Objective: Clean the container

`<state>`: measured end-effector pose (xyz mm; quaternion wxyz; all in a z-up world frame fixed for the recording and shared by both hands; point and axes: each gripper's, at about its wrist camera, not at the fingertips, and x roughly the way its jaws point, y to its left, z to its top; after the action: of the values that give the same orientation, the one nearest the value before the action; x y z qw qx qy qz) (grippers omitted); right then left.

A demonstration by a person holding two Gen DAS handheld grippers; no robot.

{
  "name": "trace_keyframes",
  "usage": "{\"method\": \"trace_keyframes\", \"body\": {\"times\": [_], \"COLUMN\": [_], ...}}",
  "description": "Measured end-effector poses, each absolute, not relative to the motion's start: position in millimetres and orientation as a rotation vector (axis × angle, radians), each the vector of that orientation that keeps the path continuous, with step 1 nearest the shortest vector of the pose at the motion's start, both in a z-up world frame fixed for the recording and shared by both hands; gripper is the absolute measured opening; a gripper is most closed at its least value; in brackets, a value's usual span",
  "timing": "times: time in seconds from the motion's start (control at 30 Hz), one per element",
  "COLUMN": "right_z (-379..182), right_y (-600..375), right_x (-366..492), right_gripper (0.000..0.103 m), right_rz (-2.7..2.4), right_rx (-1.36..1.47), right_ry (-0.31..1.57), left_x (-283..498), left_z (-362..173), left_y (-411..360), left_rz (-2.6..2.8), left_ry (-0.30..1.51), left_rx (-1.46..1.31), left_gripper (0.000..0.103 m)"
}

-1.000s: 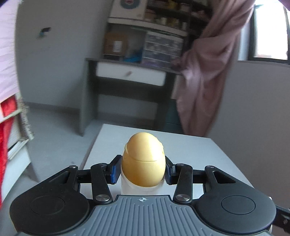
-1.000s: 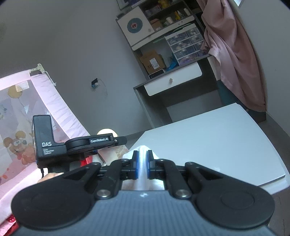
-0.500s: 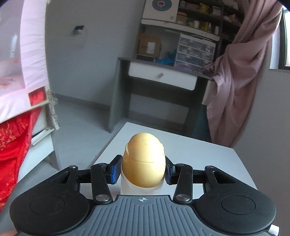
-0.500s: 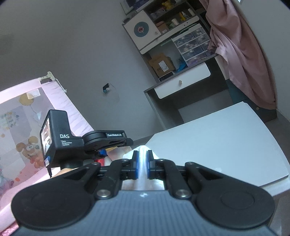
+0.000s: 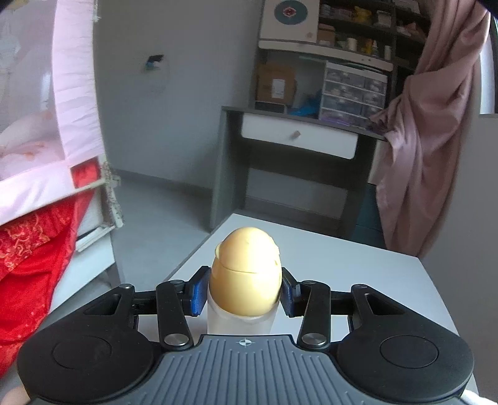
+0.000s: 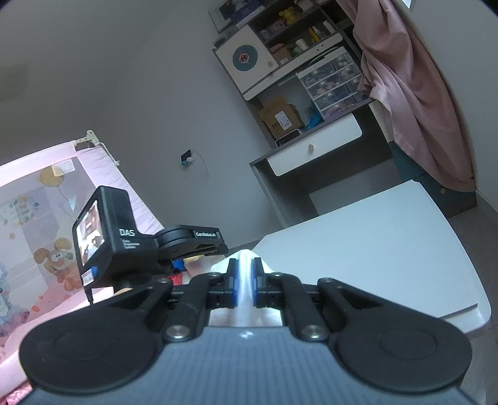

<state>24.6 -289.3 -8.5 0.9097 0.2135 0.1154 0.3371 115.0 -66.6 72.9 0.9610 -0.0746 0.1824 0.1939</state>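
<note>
One container (image 5: 246,274), with an egg-shaped yellow top over a frosted translucent base, stands upright between the blue pads of your left gripper (image 5: 245,293), which pinches it on both sides above the near edge of a white table (image 5: 373,280). Your right gripper (image 6: 245,282) has its two pads pressed together on one white cloth (image 6: 246,258), a fold of which rises just past the fingertips; from the right wrist view the left gripper's black body (image 6: 124,246) shows to the left, at about the same height. The table is a single pale, bare top with rounded corners. Beyond it stands one dark desk (image 5: 298,162) with one white drawer (image 5: 298,140), carrying a shelf unit with one target poster (image 5: 289,15), one cardboard box (image 5: 275,82) and one stack of small clear drawers (image 5: 354,90). One pink curtain (image 5: 435,124) hangs at the right; a pink mesh cot rail (image 5: 74,93) and red fabric (image 5: 31,249) lie at the left, against a grey wall.
</note>
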Motion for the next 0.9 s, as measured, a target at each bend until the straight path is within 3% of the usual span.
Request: {"method": "trace_keyframes", "body": {"times": [0.27,0.3,0.33,0.4,0.6,0.9], "right_z": [-8,-8,-8,-8,-8,-3], "right_y": [-296,-297,-297,-297,-295,-282], "right_x": [23,22,21,20,22,26], "right_gripper": [0.008,0.008,0.008,0.008,0.008,0.008], "right_rz": [0.693,0.692,0.692,0.69,0.695,0.712], "right_rx": [0.446,0.447,0.447,0.45,0.449,0.427], "right_ry": [0.226,0.223,0.221,0.219,0.223,0.237], "left_x": [115,114,113,110,96,74], "left_z": [76,76,75,74,75,63], "left_y": [-73,-70,-65,-55,-31,-23], "left_rz": [0.334,0.315,0.287,0.226,0.051,-0.261], "left_ry": [0.369,0.373,0.375,0.378,0.322,0.222], "left_rx": [-0.113,-0.116,-0.127,-0.158,-0.154,0.273], "left_gripper": [0.051,0.058,0.075,0.091,0.098,0.103]}}
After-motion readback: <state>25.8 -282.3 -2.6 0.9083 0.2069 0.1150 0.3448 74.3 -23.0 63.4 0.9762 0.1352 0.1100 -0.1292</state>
